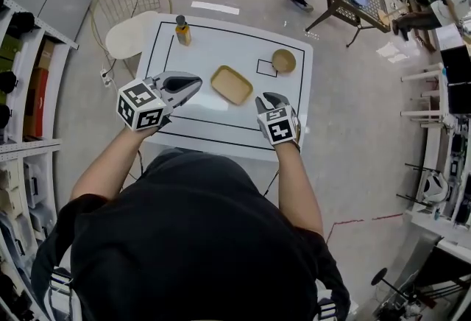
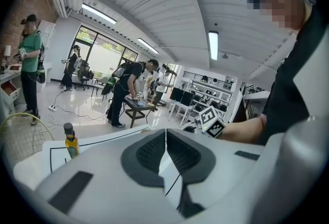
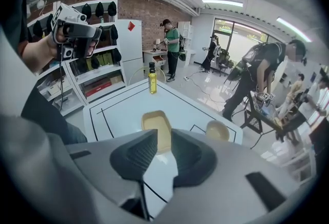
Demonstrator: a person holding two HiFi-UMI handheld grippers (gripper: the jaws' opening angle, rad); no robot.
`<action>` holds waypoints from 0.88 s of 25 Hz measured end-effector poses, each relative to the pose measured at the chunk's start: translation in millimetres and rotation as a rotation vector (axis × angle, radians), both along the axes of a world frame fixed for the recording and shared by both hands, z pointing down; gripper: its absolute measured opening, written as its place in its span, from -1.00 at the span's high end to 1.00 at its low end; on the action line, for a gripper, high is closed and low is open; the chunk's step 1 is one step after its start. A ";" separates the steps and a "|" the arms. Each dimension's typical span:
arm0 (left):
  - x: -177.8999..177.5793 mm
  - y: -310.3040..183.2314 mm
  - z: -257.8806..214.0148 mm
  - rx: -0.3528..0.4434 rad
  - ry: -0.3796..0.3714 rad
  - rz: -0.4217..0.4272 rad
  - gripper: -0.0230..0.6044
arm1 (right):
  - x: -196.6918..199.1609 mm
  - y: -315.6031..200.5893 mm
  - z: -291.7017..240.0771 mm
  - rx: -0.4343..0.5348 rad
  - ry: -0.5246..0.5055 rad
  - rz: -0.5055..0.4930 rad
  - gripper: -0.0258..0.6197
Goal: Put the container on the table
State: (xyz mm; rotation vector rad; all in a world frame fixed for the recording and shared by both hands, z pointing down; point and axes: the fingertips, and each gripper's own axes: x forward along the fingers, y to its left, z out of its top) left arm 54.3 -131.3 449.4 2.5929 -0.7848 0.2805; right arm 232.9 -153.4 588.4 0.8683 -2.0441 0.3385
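- We held the L gripper (image 2: 165,134) over the near-left edge of the white bench (image 1: 294,91). Its fingers were pressed together w/ nothing in them.
- R gripper (image 3: 164,138) hung over the near-right edge, fingers a narrow slit apart, empty.
- Tan rectangular shallow container (image 1: 232,84) lay flat on the bench inside the black outline, apart from both grippers.
- Round wooden bowl (image 1: 283,60) sat to its right; yellow oil bottle (image 1: 182,31) stood far-left.

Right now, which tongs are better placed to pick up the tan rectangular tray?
Probably the right tongs: slightly open and aimed straight at the tan tray. The left tongs are shut and point sideways.
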 end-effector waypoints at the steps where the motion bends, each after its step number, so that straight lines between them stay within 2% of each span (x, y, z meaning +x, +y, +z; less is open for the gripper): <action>1: 1.6 -0.4 -1.9 0.005 0.000 0.004 0.89 | 2.2 -1.0 -4.2 0.009 -0.007 0.009 0.65; 15: 26.9 0.7 -13.4 0.032 -0.012 0.048 0.89 | 43.0 -4.3 -60.9 0.143 -0.117 0.118 0.73; 22: 41.3 -0.5 -18.5 0.037 -0.010 0.055 0.89 | 63.2 -8.1 -93.8 0.246 -0.170 0.155 0.81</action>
